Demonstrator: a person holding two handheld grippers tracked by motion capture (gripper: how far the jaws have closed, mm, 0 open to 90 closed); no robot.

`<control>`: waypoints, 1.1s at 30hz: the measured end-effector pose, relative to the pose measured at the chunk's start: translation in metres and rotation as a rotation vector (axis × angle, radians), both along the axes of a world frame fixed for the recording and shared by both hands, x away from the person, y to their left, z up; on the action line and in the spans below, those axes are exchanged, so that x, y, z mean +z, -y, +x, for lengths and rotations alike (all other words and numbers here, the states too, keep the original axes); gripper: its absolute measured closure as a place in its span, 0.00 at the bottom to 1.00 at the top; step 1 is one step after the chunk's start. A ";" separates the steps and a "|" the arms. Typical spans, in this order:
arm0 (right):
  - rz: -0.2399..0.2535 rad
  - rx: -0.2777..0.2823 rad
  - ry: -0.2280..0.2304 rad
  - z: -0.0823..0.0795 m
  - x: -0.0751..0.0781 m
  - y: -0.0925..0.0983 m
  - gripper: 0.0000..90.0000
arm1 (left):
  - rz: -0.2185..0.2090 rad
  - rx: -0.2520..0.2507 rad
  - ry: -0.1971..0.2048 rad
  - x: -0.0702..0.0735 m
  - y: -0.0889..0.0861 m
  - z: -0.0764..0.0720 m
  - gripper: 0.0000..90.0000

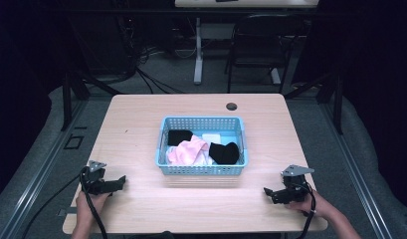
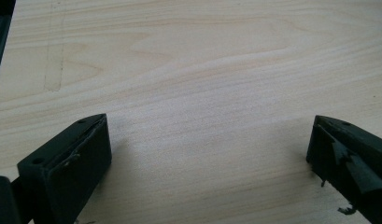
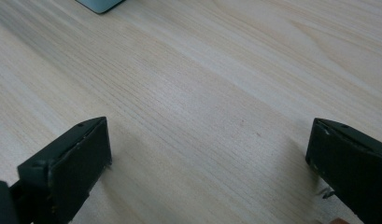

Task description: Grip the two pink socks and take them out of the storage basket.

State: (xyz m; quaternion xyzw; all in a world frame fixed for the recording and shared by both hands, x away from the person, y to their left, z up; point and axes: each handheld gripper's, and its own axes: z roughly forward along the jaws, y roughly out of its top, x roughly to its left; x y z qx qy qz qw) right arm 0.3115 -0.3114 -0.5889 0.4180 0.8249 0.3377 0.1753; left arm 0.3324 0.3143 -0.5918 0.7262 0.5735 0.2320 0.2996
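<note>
**Both tongs open and idle, laundry waiting in the basket**

Your left tongs (image 1: pixel 122 180) rest near the front left corner of the worktop (image 1: pixel 141 209), jaws spread wide with nothing but bare wood between them; your right tongs (image 1: pixel 266 192) sit at the front right, equally agape and empty. Both point inward, toward the blue basket (image 1: pixel 163 149) at the middle of the worktop, well apart from either hand.

Inside it lie a pink garment (image 1: pixel 188 152), a black piece (image 1: pixel 225 153) to its right, another black piece (image 1: pixel 180 136) behind, and something white (image 1: pixel 211 137) near the back wall. The pink garment lies nearest the front, so it is likely the easiest first pick: come in over the front rim rather than through it (the mesh wall could snag a jaw), and pinch a raised fold, not a flat patch.

The pale wood is smooth and uncluttered. Beyond it, a dark chair (image 1: pixel 255 45), cables and a second desk stand in a dim room.
</note>
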 end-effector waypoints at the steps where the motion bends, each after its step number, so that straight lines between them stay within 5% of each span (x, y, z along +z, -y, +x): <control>1: 0.000 0.000 0.000 0.000 0.000 0.000 0.00 | 0.000 0.000 0.000 0.000 0.000 0.000 0.00; 15: -0.001 -0.001 -0.001 0.000 0.000 0.000 0.00 | 0.000 0.001 0.002 0.000 0.000 -0.001 0.00; 23: -0.001 -0.001 -0.001 0.000 0.000 0.000 0.00 | 0.004 -0.016 -0.043 0.004 -0.001 0.003 0.00; 33: 0.000 0.000 -0.001 0.000 0.000 0.000 0.00 | -0.008 -0.038 -0.036 0.035 0.002 -0.002 0.00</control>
